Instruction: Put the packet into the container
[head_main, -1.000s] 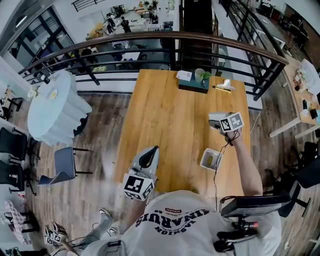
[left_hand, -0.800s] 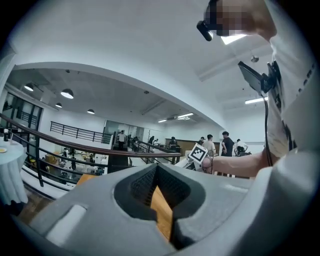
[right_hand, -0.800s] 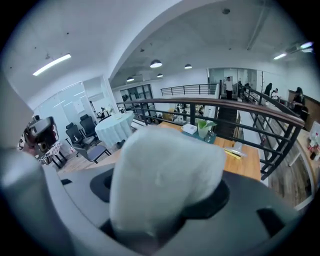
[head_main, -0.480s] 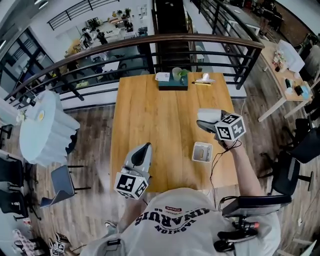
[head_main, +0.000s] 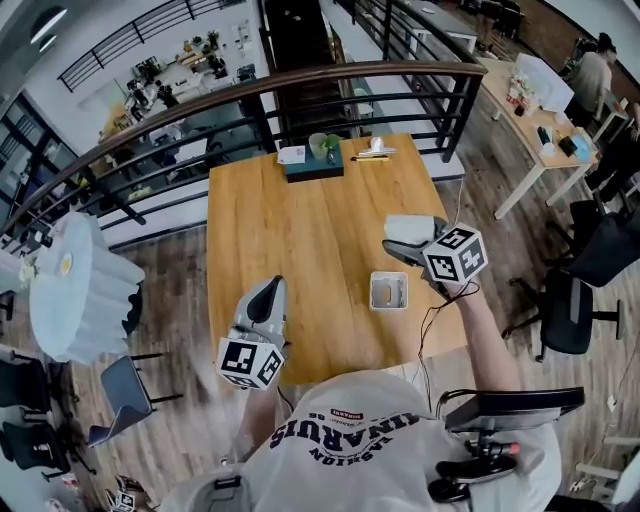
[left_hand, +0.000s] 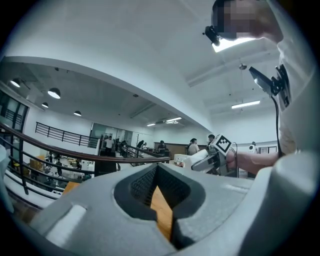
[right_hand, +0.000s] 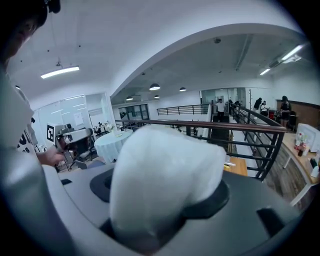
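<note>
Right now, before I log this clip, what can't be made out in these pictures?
What lies inside the container: too small in the head view.
Print on the packet: a white blur, too close to the camera in the right gripper view.
Things on the tray at the far end of the table: too small in the head view.

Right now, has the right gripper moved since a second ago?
Yes. Against the container, the right gripper, holding the packet, has risen toward the camera and drawn back toward the person.
</note>
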